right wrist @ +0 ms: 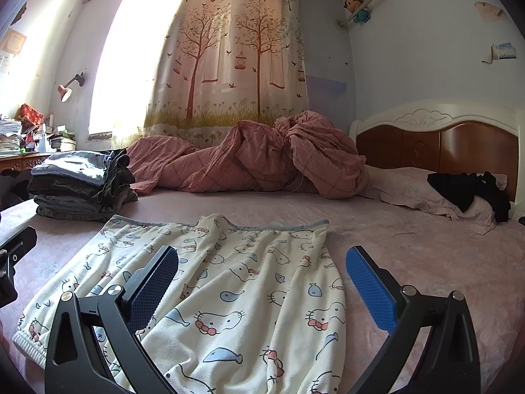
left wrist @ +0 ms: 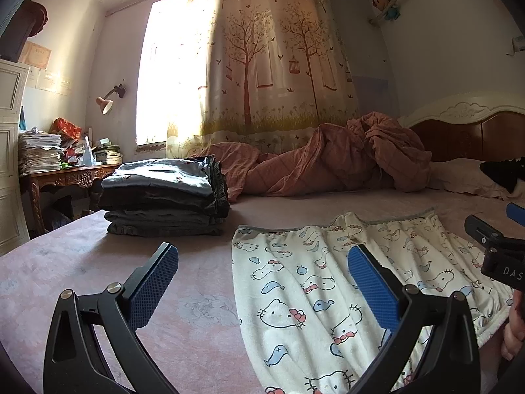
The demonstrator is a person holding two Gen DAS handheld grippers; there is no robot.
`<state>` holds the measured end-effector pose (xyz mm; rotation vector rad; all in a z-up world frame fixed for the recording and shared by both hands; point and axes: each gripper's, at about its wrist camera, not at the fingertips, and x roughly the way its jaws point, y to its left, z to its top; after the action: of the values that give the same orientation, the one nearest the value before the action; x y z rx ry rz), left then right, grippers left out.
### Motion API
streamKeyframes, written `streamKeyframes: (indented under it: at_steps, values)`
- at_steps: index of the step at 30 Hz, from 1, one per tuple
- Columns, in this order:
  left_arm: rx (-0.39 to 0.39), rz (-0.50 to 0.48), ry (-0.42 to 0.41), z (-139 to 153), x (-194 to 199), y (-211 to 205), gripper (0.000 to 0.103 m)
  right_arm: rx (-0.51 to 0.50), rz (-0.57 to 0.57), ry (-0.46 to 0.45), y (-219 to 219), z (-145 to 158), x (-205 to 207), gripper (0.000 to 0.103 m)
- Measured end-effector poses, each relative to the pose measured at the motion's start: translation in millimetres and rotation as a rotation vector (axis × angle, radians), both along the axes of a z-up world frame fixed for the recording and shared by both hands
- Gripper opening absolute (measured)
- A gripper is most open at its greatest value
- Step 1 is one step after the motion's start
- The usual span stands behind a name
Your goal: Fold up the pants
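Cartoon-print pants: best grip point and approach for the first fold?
Probably pinch the far corners of the pants at the grey-edged hem. They lie flat on the bed, so come in low from the outer sides: left gripper on the left corner, right gripper on the right. Both are open.

pants point(right wrist: 229, 295): near end cut off by bottom edge | right gripper point(left wrist: 492, 246): mostly cut off at frame edge | wall papers point(left wrist: 36, 55): print unreadable

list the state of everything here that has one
left gripper: open, empty
right gripper: open, empty
cartoon-print pants: lying flat on the bed, not gripped
stack of dark clothes: folded, piled
pink quilt: crumpled
curtain: partly drawn
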<state>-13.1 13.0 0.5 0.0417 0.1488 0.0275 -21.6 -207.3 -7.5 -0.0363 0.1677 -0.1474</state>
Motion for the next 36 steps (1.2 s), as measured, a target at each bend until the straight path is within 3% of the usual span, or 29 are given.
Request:
streamKeyframes:
  at_steps: [10, 36]
  values:
    - [0.044, 0.015, -0.024, -1, -5, -7, 0.103, 0.018, 0.006, -0.021, -4, 3, -5, 0.102]
    - [0.033, 0.021, -0.006, -4, -1, -9, 0.103, 0.045, 0.017, -0.034, -6, 5, -13, 0.102]
